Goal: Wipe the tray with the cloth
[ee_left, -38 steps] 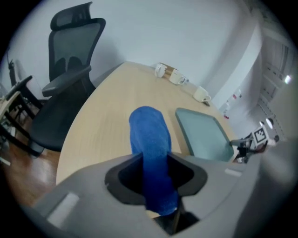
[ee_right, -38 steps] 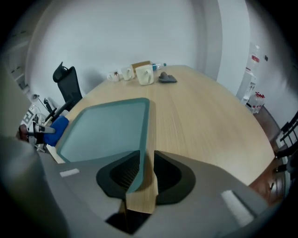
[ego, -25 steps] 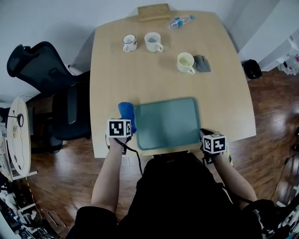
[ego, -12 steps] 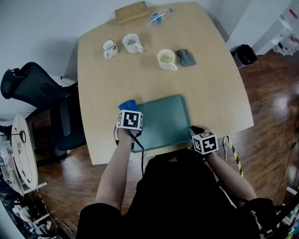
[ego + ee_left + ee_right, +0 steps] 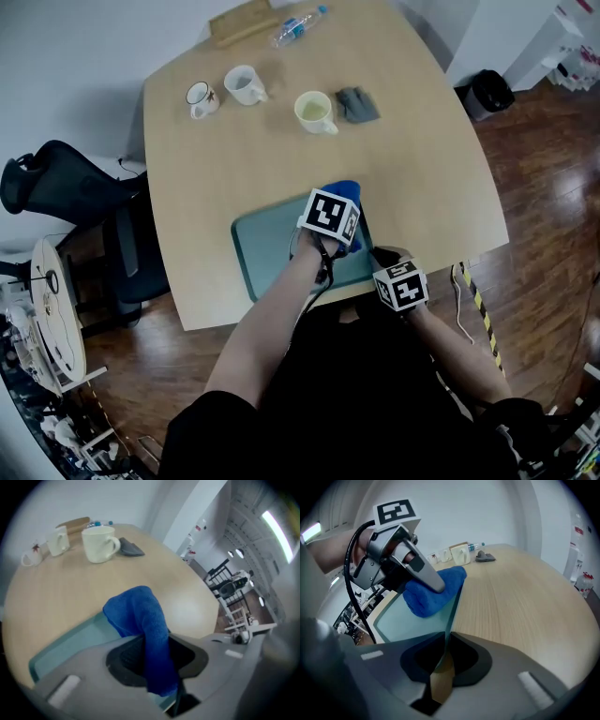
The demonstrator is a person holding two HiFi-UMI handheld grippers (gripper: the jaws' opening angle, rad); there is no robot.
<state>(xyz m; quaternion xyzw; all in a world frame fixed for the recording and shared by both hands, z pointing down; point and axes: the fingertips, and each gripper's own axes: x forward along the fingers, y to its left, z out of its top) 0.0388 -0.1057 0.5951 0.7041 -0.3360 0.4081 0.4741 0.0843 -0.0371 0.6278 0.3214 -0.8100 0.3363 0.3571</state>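
Cloth [image 5: 344,187] swept across tray [image 5: 267,246] (rightward), in left tool [image 5: 154,659]

Bare tabletop [image 5: 422,178] lies open at twelve and three o'clock of the tray [image 5: 258,253]; mugs [image 5: 314,112] and a grey rag [image 5: 356,104] stand well apart toward twelve, a chair [image 5: 66,183] beyond the table edge at nine

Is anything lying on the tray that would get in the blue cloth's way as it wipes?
Nothing visible does. The tray is bare beside the cloth; the right gripper only clamps its near right corner.
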